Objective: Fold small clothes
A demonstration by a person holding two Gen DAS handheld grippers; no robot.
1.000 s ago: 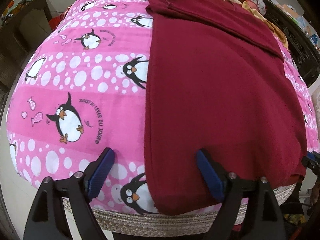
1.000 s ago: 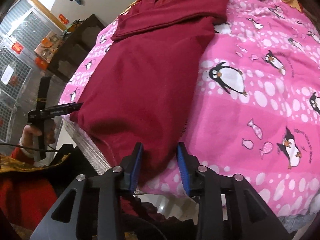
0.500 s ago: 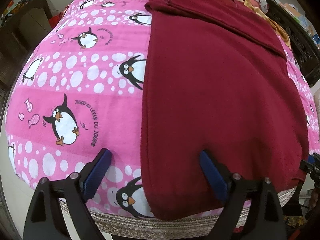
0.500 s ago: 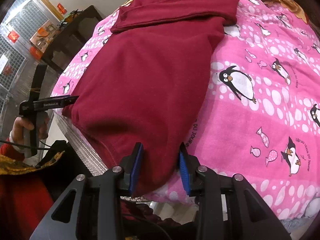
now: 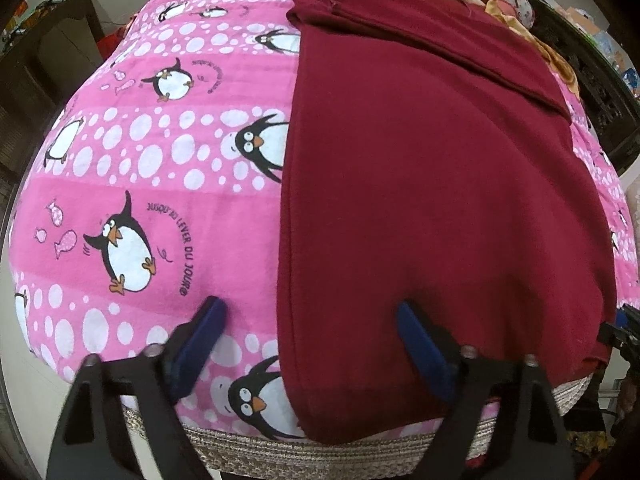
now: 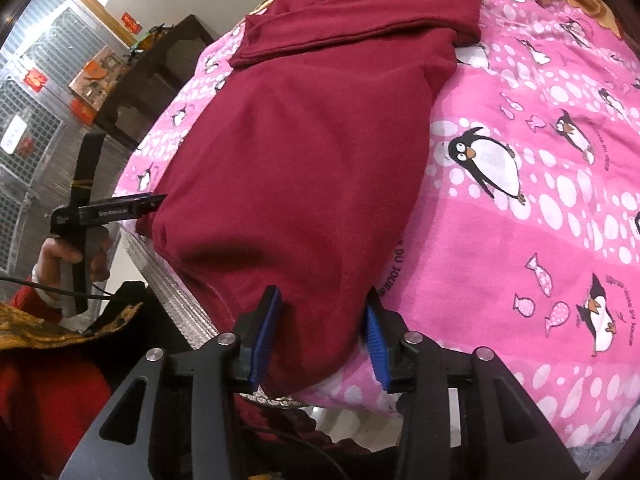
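Maroon garment [image 5: 420, 184] lay flat on the pink penguin blanket [image 5: 168, 184]. Left hand-held gripper [image 5: 308, 344] straddled its near-left hem corner, jaws closing, not yet pinching; right hand-held gripper [image 6: 320, 336] bracketed the near-right corner, jaws opening, unclenched.

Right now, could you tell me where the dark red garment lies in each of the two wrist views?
Left wrist view: the dark red garment fills the right half, top edge down to the near bed edge.
Right wrist view: it runs from top centre down the middle-left, and its near corner lies between the opening jaws of the right gripper.
Shared landmark: the pink penguin blanket under it.
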